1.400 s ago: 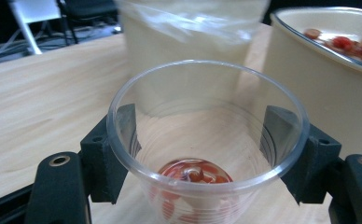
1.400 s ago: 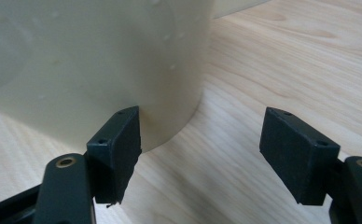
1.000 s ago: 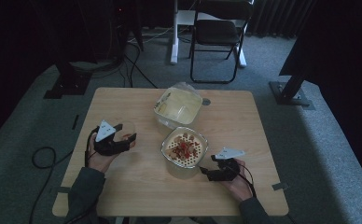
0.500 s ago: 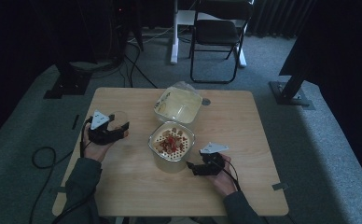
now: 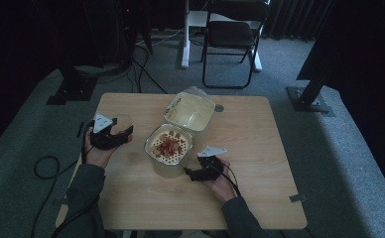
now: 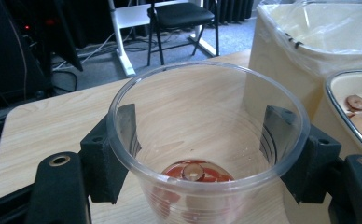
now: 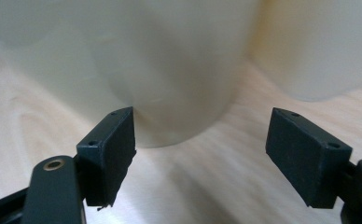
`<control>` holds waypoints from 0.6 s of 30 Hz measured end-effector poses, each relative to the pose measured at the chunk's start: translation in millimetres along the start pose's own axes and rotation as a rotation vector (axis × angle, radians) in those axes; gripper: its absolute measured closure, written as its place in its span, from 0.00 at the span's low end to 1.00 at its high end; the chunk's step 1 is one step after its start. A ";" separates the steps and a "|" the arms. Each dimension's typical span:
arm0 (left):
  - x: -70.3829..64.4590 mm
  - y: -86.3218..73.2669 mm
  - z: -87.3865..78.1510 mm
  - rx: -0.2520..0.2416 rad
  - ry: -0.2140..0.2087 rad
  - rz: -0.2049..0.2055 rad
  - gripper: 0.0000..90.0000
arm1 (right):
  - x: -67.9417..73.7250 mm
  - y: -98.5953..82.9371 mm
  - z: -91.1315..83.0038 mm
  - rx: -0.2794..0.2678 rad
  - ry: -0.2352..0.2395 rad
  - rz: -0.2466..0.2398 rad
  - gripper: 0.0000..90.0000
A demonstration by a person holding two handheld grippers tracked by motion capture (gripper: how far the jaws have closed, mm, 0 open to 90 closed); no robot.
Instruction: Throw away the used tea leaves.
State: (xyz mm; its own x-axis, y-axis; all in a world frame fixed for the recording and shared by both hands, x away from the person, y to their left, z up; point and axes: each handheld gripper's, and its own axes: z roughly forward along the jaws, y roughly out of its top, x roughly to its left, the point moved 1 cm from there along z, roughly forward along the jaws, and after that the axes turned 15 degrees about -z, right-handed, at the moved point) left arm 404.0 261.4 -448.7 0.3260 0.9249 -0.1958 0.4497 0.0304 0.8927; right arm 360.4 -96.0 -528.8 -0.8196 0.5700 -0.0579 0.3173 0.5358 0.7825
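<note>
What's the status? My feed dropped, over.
Left gripper shut on clear cup. Right gripper open, beside cream container. Nothing between them.

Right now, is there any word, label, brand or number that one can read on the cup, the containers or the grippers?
None can be read.
Cup: clear, no print.
Container with red pieces: plain wall, no label.
Lined container: dark marks on the liner, too small to read.
Left gripper and right gripper: no marking.
</note>
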 end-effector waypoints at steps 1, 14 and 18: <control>0.9 0.4 -0.3 -0.002 0.001 -0.002 0.31 | 4.3 1.0 0.7 -0.003 0.007 -0.018 0.24; 7.9 1.4 -3.4 -0.006 0.021 -0.008 0.31 | 17.5 23.2 21.7 0.004 -0.033 -0.064 0.23; 9.7 1.4 -3.3 -0.005 0.029 -0.006 0.31 | 12.5 29.6 31.9 0.001 -0.034 -0.017 0.25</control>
State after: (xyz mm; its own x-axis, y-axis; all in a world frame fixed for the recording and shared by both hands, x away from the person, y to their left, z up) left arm 405.1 271.7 -448.1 0.2994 0.9352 -0.1891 0.4473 0.0376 0.8936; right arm 374.7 -53.1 -526.2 -0.8081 0.5817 -0.0923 0.3040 0.5461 0.7806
